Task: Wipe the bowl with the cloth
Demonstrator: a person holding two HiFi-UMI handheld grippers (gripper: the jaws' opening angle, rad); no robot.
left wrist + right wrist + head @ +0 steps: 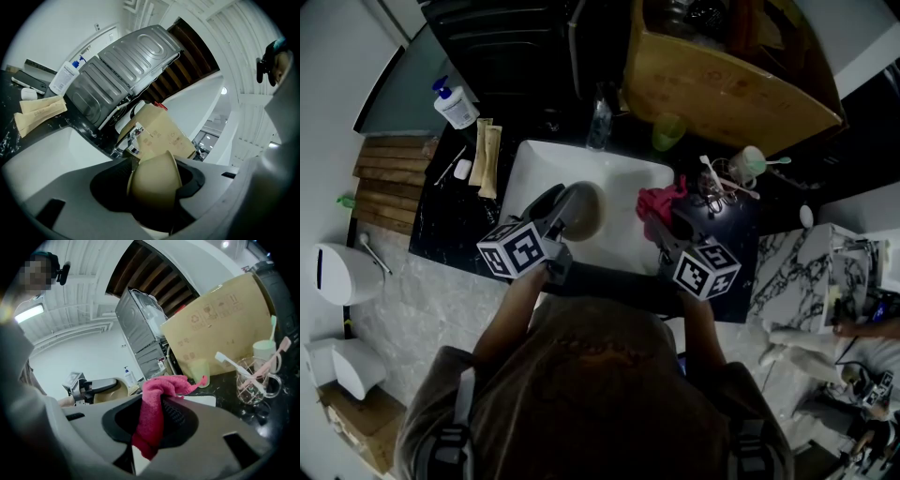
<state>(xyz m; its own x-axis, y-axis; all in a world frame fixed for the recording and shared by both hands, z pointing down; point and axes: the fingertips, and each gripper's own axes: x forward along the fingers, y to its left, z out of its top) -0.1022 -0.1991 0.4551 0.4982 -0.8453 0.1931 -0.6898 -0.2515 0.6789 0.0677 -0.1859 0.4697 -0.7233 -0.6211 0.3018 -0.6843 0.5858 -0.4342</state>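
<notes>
The left gripper (154,180) is shut on the bowl (157,187). Its jaws pinch the bowl's wall, and the bowl stands on its side between them. The left gripper view shows the bowl's round tan outside and its thin rim. The head view cannot show that grip so well, but it shows where the bowl is: held up over the white sink (534,164), on the left part of it.

The right gripper (157,420) is shut on the cloth (152,423). The cloth is pink-red and fluffy. It sticks up above the jaws and flops over, and one end hangs down below them. In the head view the cloth is over the right side of the sink, near the bowl but not touching it.

Only the right gripper view shows both at once, with the bowl and its gripper small off to the left.

Farther back on the dark desk (441,225) are two tan packets (40,110) and a soap bottle (455,103) on the left, and a green cup (199,371) and a glass mug (255,383) with brushes on the right. Behind them stands a cardboard box (722,89).
</notes>
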